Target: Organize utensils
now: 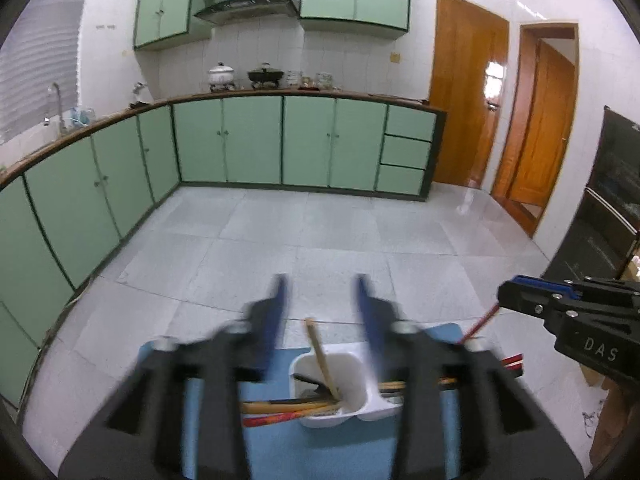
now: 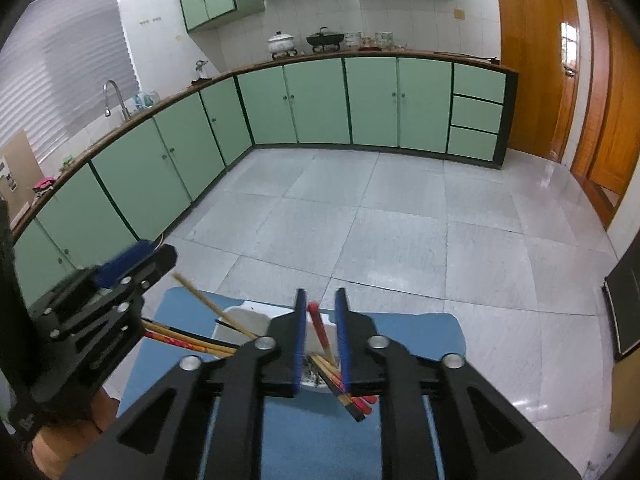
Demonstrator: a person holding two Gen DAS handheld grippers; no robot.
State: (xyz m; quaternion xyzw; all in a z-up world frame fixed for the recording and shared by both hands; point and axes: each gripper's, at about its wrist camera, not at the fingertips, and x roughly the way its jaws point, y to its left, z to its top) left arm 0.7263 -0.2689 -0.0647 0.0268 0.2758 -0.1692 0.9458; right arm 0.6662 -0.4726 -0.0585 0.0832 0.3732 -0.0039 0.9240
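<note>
A white two-cell utensil holder (image 1: 352, 390) stands on a blue mat (image 1: 288, 452). A wooden chopstick (image 1: 320, 356) leans upright in its left cell. More chopsticks, yellow and red (image 1: 280, 412), lie on the mat beside it. My left gripper (image 1: 322, 284) is open above the holder and empty. My right gripper (image 2: 320, 298) is open with a red chopstick (image 2: 318, 330) standing between its fingers, its lower end in the holder's right cell (image 2: 316, 380); the fingers do not touch it. The right gripper also shows in the left wrist view (image 1: 520, 296).
The mat lies on a small table over a grey tiled floor (image 1: 320, 232). Green cabinets (image 1: 248, 140) run along the left and far walls. Wooden doors (image 1: 464, 92) stand at the right, a dark appliance (image 1: 600, 216) at the far right.
</note>
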